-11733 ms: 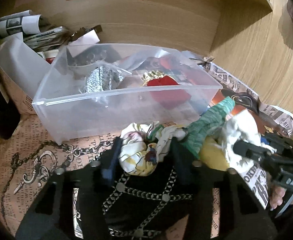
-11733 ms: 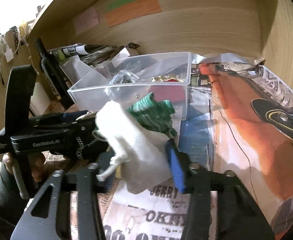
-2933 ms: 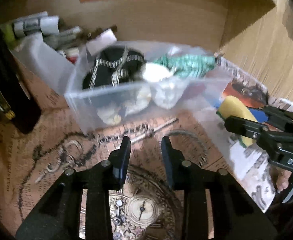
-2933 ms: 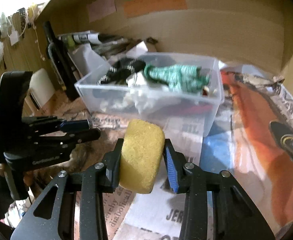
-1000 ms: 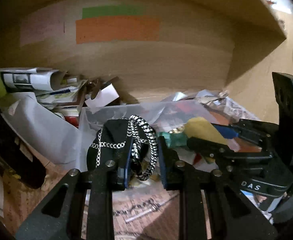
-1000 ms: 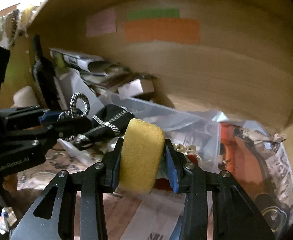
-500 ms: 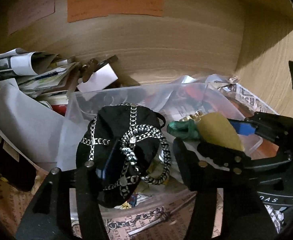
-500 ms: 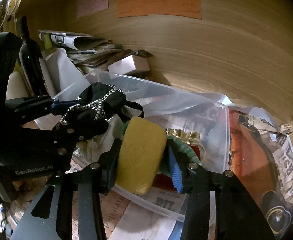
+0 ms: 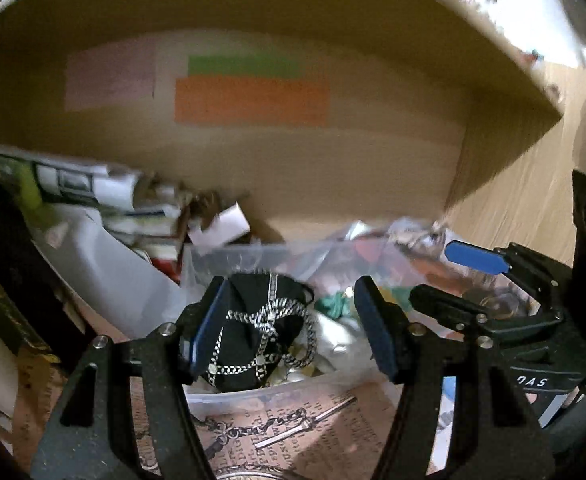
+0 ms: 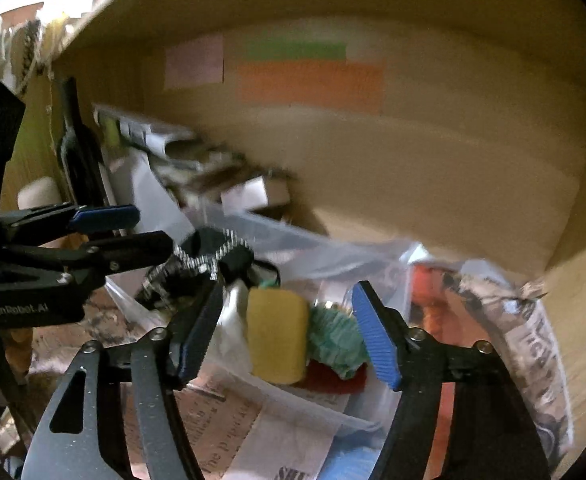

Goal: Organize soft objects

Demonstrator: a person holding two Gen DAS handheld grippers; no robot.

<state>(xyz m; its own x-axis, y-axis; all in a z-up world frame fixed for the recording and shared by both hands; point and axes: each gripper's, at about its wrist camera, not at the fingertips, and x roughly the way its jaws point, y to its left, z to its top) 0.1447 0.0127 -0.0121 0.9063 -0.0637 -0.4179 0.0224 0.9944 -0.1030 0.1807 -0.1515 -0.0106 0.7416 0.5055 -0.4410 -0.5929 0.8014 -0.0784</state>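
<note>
My left claw (image 9: 291, 326) is spread wide above the near edge of the clear bin (image 9: 261, 394), gripping nothing. The black pouch with silver chains (image 9: 259, 330) lies in the bin just past my 2 left fingers. My right claw (image 10: 287, 330) is spread wide too, and the yellow sponge (image 10: 279, 340) sits between its fingers without touching either, in the bin beside the green knitted cloth (image 10: 335, 340). The view is blurred. Patterned paper (image 9: 313, 432) covers the table under the bin.
</note>
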